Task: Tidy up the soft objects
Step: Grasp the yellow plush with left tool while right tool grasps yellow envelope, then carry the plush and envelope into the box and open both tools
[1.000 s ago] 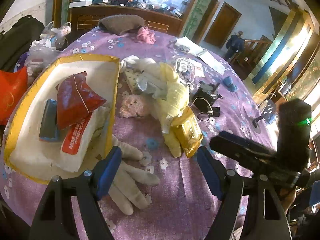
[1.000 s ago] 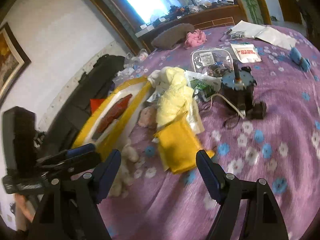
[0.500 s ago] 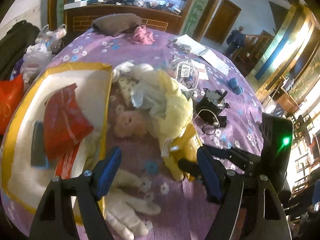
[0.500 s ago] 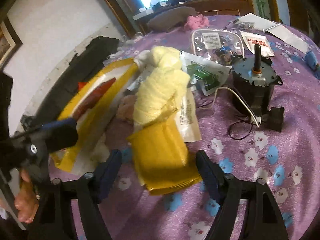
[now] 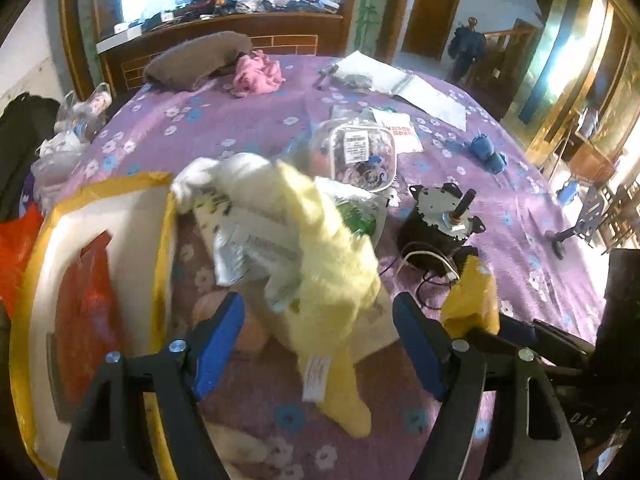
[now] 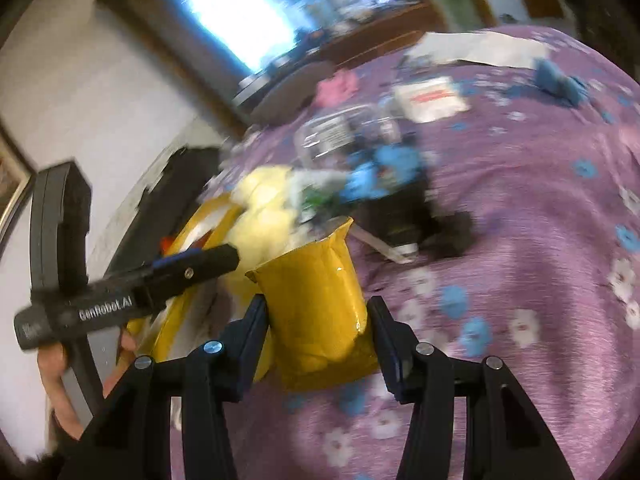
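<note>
the right gripper (image 6: 318,330) has just been closing, and the yellow packet (image 6: 320,300) now stands between its jaws, lifted off the purple tablecloth (image 6: 520,240) with its top edge raised; a second ago the same packet lay flat on the cloth in front of widely spread jaws. the pads appear to press both sides of the packet, so the grip is judged to be made, though motion blur leaves the contact line unclear. in the left wrist view the packet (image 5: 472,300) shows held up at the right, above the motor (image 5: 440,224) and its cable. the left gripper (image 5: 318,346) has also been closing slightly, but nothing is clamped: the pale yellow plush toy (image 5: 320,264) lies between and beyond its jaws, and the pads stand clear of it. compared with a second ago, the left gripper has travelled from over the white glove (image 5: 240,448) towards the toy pile, and the yellow-rimmed tray (image 5: 160,240) now sits at the left edge of its view, with the red bag (image 5: 84,312) inside. for the task this means one soft item is picked and ready to carry; the tray is the likely destination. the toy, the glove and the pink cloth (image 5: 256,74) far off remain unsorted on the table.
</note>
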